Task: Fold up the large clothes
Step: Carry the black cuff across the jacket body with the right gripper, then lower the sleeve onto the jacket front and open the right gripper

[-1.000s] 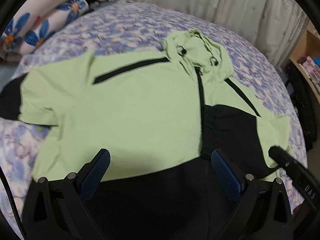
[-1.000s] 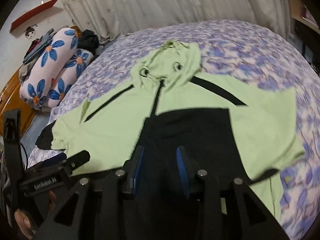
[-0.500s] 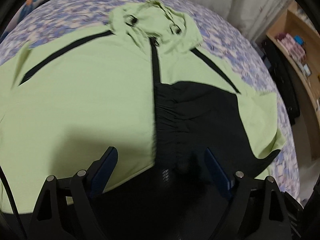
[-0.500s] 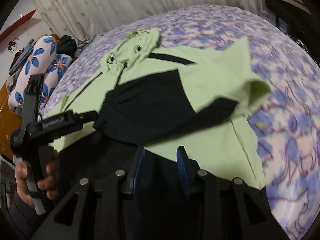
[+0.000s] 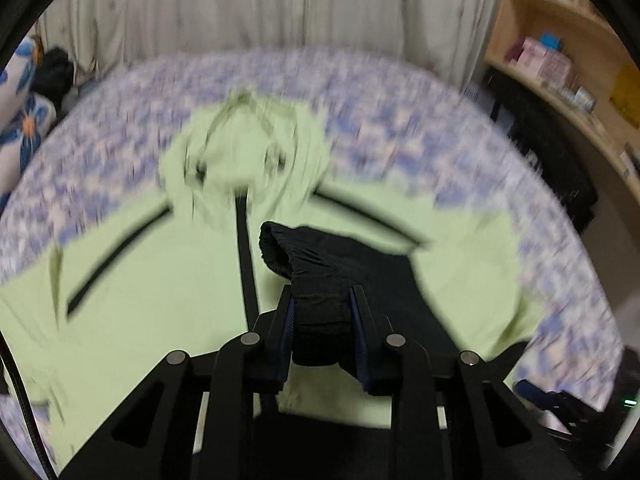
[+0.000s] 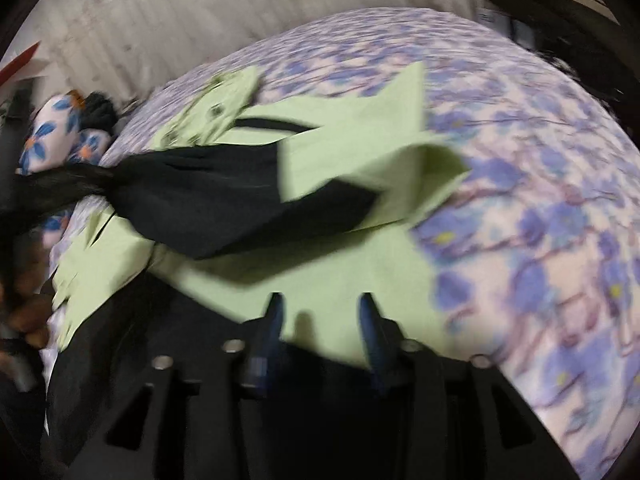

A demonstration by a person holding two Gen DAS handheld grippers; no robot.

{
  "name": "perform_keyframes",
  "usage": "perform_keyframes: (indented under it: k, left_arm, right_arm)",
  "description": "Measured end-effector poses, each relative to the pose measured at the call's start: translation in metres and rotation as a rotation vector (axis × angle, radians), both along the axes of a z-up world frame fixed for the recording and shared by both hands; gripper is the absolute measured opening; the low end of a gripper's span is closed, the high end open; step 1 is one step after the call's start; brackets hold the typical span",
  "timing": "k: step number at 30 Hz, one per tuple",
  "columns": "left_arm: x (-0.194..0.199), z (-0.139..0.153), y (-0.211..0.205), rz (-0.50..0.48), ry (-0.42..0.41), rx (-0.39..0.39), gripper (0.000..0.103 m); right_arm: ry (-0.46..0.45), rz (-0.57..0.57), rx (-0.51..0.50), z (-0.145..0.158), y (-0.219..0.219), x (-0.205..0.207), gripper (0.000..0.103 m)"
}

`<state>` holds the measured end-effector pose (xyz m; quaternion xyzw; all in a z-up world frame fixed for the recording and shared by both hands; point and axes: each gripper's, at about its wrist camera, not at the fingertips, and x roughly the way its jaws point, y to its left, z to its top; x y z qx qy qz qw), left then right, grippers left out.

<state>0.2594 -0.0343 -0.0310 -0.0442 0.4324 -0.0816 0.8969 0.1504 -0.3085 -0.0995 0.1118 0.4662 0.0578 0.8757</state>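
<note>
A light green and black hooded jacket (image 5: 152, 280) lies front up on the bed, with its hood (image 5: 240, 152) at the far end. My left gripper (image 5: 323, 320) has a bunched black sleeve (image 5: 320, 264) between its blue pads. The jaws are closing and press on the cloth, which is lifted off the jacket. In the right wrist view that black sleeve (image 6: 208, 196) stretches in the air toward the left edge, where a hand (image 6: 28, 320) shows. My right gripper (image 6: 320, 316) hovers over the green lower part (image 6: 360, 276), its jaws opening with nothing between them.
The purple flowered bedsheet (image 6: 540, 160) spreads around the jacket. Blue-flowered pillows (image 5: 24, 120) and a dark bundle (image 5: 54, 72) sit at the far left. A pale curtain (image 5: 240, 8) hangs behind the bed, and wooden shelves (image 5: 560, 64) with boxes stand at the right.
The left jaws went from wide open to closed on the black sleeve and lifted it. The right gripper shifted right over green cloth and its jaws widened.
</note>
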Motion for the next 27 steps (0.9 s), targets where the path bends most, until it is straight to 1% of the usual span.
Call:
perform_keyframes:
  k: [1,4,7,10,13,15,16,17,18,19,20,21,23,24,26,27]
  left_arm:
    - [0.002,0.015,0.000,-0.001,-0.032,-0.004,0.024]
    - [0.007,0.051,0.003,0.001,-0.112,-0.012,0.024]
    - [0.009,0.077,0.013,0.017,-0.179,-0.010,0.024]
    - [0.012,0.091,0.024,0.050,-0.205,-0.013,0.024]
    - [0.013,0.097,0.034,0.086,-0.218,-0.006,0.024]
    - [0.011,0.099,0.043,0.115,-0.238,0.005,0.024]
    - [0.009,0.097,0.048,0.128,-0.248,0.007,0.024]
    - [0.007,0.095,0.055,0.143,-0.256,0.009,0.024]
    - [0.005,0.089,0.063,0.156,-0.262,0.012,0.024]
    - [0.003,0.083,0.069,0.167,-0.264,0.021,0.024]
    - [0.002,0.073,0.076,0.177,-0.256,0.034,0.024]
    - [0.001,0.059,0.085,0.186,-0.231,0.045,0.024]
    - [0.001,0.017,0.102,0.201,-0.141,0.070,0.025]
    - [0.001,-0.001,0.108,0.209,-0.099,0.078,0.025]
    - [-0.001,-0.052,0.126,0.217,0.040,0.072,0.027]
    - [-0.002,-0.070,0.132,0.220,0.094,0.054,0.027]
  right_arm:
    - [-0.001,-0.016,-0.005,0.000,-0.006,0.003,0.056]
    - [-0.001,-0.058,-0.036,0.001,-0.023,0.018,0.056]
    - [-0.005,-0.069,-0.075,0.003,-0.030,0.034,0.056]
    - [-0.001,-0.056,-0.132,0.002,-0.029,0.058,0.056]
    - [0.004,-0.019,-0.140,-0.002,-0.022,0.078,0.056]
    - [0.003,0.000,-0.164,-0.005,-0.013,0.085,0.055]
    - [-0.009,0.006,-0.182,-0.004,-0.008,0.087,0.048]
    - [-0.022,0.014,-0.187,-0.003,-0.004,0.086,0.039]
    - [-0.020,0.023,-0.186,-0.003,0.000,0.086,0.023]
    - [-0.016,0.026,-0.191,-0.003,0.002,0.084,0.021]
    - [-0.011,0.034,-0.206,-0.005,0.005,0.081,0.021]
    - [-0.001,0.041,-0.229,-0.007,0.008,0.078,0.021]
    - [0.029,0.059,-0.270,-0.013,0.012,0.072,0.022]
    - [0.042,0.064,-0.277,-0.016,0.012,0.070,0.023]
    - [0.084,0.088,-0.255,-0.020,0.008,0.058,0.032]
    - [0.105,0.102,-0.226,-0.021,0.005,0.052,0.041]
